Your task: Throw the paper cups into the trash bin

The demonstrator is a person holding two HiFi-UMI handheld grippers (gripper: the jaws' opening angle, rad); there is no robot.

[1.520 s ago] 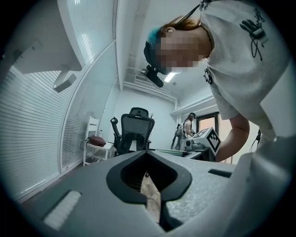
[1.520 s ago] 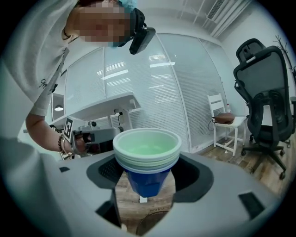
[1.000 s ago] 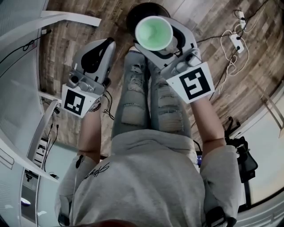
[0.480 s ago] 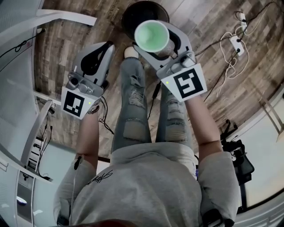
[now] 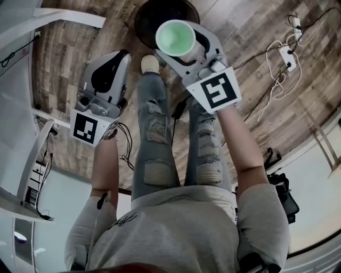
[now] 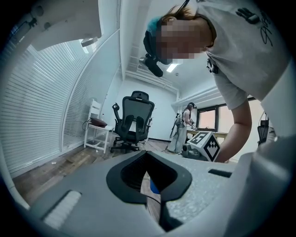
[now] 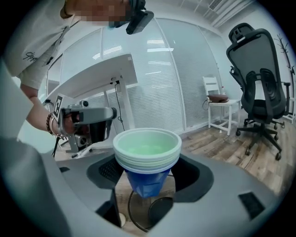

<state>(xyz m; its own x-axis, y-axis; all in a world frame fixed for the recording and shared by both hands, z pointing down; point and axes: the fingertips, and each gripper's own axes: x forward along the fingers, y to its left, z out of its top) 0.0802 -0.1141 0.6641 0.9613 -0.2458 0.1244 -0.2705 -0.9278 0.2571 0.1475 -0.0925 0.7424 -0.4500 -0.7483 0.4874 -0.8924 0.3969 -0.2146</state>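
Note:
A stack of paper cups point(image 5: 175, 37), pale green inside and blue outside point(image 7: 147, 155), stands upright between the jaws of my right gripper point(image 5: 181, 47), which is shut on it. Below and just beyond the cups lies the round dark trash bin point(image 5: 146, 13) on the wooden floor. In the right gripper view the bin's rim point(image 7: 131, 210) shows through the gap under the cups. My left gripper point(image 5: 118, 57) hangs to the left at about the same height, shut with nothing in it point(image 6: 150, 185).
The person's legs and a shoe point(image 5: 150, 64) stand just short of the bin. A power strip with cables point(image 5: 285, 50) lies on the floor at the right. A white desk frame point(image 5: 64, 18) is at the left. An office chair point(image 7: 259, 92) and a white chair point(image 6: 97, 125) stand farther off.
The person has stepped forward. The right gripper with the cups has moved up the picture and now overlaps the bin, which shows more fully. The left gripper has stayed shut.

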